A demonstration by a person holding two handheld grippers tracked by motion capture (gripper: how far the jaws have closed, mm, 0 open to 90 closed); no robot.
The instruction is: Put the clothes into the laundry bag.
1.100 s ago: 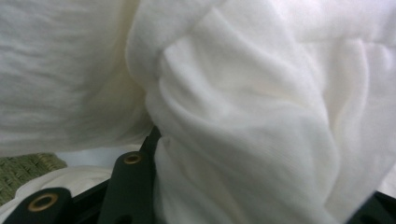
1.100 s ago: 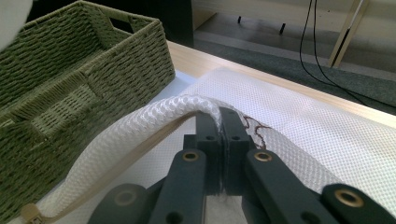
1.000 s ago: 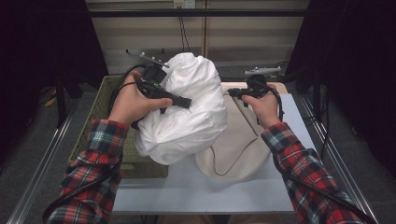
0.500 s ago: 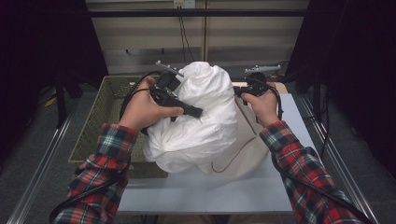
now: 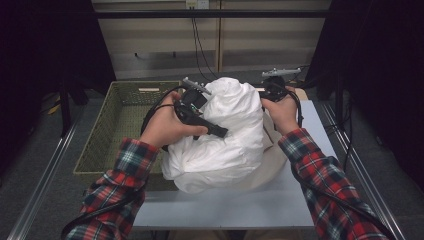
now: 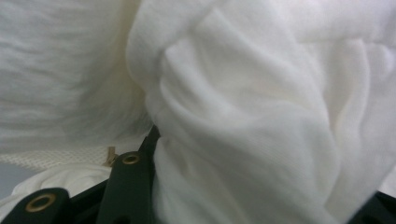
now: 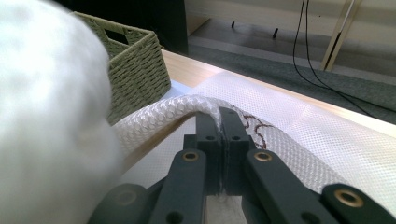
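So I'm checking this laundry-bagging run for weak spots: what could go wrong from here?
The right gripper pinches only the thin rim of the mesh bag; the rim could slip free and the mouth collapse. The left gripper holds a single fold of the bulky white garment, so most of it could sag and spill over the table edge. The bundle also hangs beside the wicker basket and might snag on its rim.

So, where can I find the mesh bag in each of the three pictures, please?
High view: the mesh bag lies on the table, mostly under the white cloth, at centre right.
Left gripper view: a thin strip of the mesh bag at lower left, under the cloth.
Right gripper view: its rim is pinched in the right gripper, centre.
Shared landmark: the white cloth.
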